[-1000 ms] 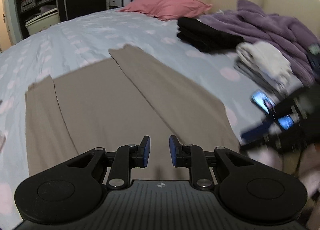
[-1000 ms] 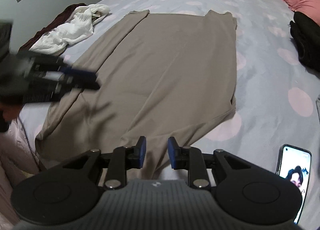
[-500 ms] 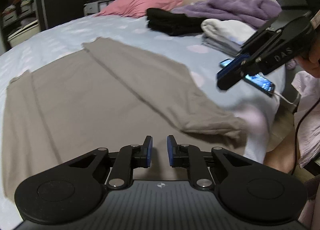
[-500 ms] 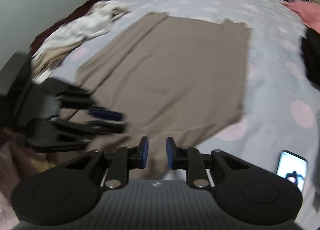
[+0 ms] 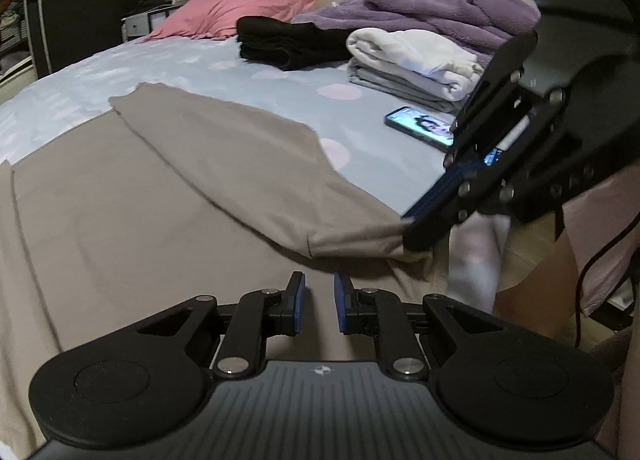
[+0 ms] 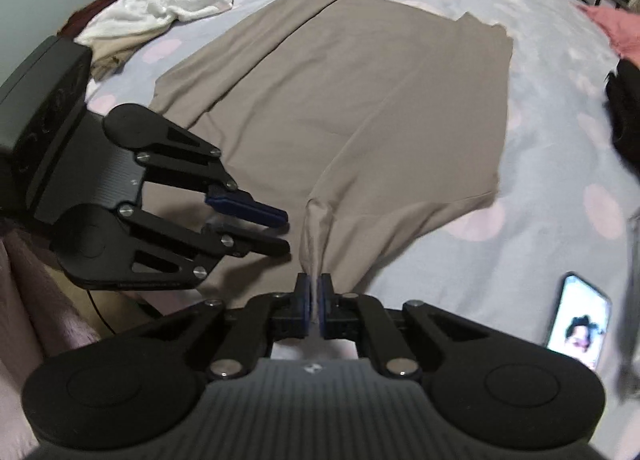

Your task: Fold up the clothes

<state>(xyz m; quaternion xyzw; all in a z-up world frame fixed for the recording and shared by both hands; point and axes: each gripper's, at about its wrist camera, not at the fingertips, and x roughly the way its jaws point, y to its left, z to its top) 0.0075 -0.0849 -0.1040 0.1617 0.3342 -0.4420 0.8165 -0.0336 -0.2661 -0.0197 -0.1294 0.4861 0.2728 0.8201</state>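
Taupe jersey garment (image 6: 360, 100), long and smooth with both long sides already turned in, lies flat across the pale blue spotted bed sheet (image 6: 540, 200), its near hem at the edge of the bed. The right hand-held gripper (image 6: 315, 302) is clenched on a pinch of that hem, the cloth rising in a narrow ridge from between its blue pads. The left hand-held gripper (image 5: 318, 302) hovers just over the hem beside it, jaws a little apart with nothing between them, so it is released. The step in hand looks like taking both near corners to carry the hem over toward the far end. To do it well, the left gripper should settle on the hem well apart from the right one, near the opposite corner, and bite through every layer so the turned-in side does not slip out. Both should then lift together and level, keeping the fabric lightly taut, clear of the lit smartphone (image 6: 578, 324) lying on the sheet nearby.
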